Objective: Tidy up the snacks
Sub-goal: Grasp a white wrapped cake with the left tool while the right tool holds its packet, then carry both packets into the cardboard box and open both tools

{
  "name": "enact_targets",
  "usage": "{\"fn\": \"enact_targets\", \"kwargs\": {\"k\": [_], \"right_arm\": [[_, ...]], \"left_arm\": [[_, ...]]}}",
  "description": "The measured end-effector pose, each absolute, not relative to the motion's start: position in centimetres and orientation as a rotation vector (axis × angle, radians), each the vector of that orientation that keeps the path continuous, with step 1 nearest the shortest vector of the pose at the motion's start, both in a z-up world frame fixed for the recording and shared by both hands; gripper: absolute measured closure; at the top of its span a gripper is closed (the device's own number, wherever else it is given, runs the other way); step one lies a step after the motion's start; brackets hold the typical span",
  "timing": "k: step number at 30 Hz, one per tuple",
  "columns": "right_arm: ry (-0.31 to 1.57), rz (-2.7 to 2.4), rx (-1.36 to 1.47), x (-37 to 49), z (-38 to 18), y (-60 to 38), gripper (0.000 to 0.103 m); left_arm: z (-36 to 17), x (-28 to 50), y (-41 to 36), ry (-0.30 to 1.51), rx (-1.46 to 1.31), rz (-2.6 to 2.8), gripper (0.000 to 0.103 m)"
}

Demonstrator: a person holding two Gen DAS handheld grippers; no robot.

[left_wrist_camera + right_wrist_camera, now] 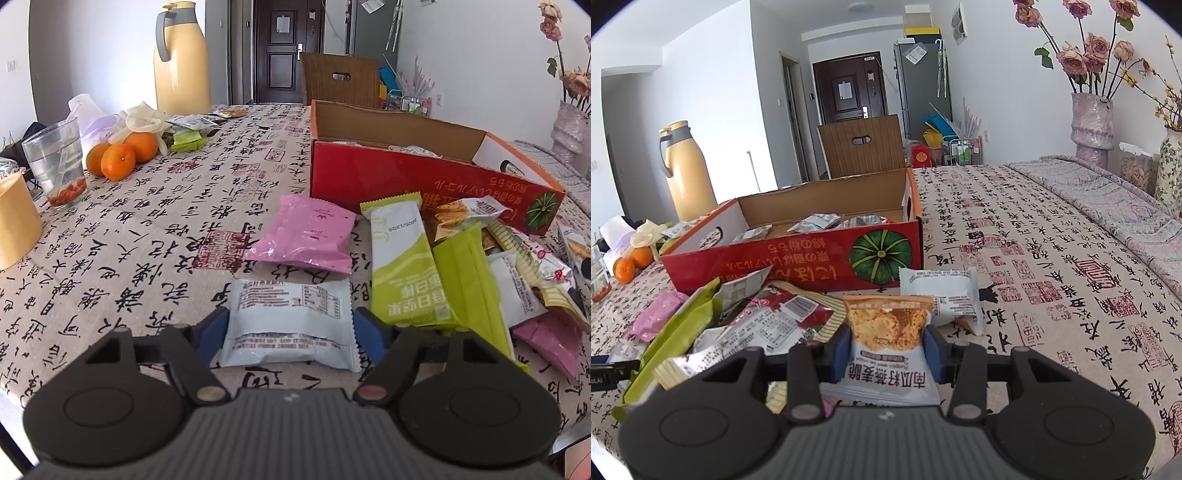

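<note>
left gripper [291, 325] hugged white snack packet [290, 321], bottom middle — soft, light, puffy | right gripper [886, 354] held cracker packet [888, 332] by its sides — crackers break easily

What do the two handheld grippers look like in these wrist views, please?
Both look alike. The left gripper and right gripper have a ribbed dark grey body, two round black housings, black linkage arms with metal pins, and blue pads on the fingers.

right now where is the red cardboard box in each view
Left wrist view: red cardboard box sits upper right, behind the loose snack packets.
Right wrist view: the same box sits left of centre, beyond the packet pile.
Shared landmark: yellow thermos jug, left of the box in both.
</note>
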State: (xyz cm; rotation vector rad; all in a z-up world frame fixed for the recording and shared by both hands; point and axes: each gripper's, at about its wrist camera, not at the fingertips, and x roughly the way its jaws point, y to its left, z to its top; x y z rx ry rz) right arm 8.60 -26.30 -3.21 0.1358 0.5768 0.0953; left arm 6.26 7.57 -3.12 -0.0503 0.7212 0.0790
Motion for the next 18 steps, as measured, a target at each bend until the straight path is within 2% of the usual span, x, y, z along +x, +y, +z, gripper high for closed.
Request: {"fn": "enact_targets", "kwargs": {"k": [4,6,9,18], "right_arm": [[0.576,0.097,0.135,8.6,-3.2,-26.2,0.062],[0.574,0.098,0.135,8.5,-3.1,-26.2,0.062],[0.573,0.097,0.136,8.4,-3.1,-26.3,0.062],[0.565,0.101,0.135,8.1,-2.8,-26.3,0.062]], "left_arm": [[-2.9,6.0,7.7,0.716,-0.058,0.066,0.037],[-2.8,5.9,7.7,0.71,-0.059,0.058,0.045],[-2.6,5.6,7.7,0.698,-0.061,0.052,0.048],[-1.7,4.6,8.5,0.661,-0.075,0.055,0.05]]}}
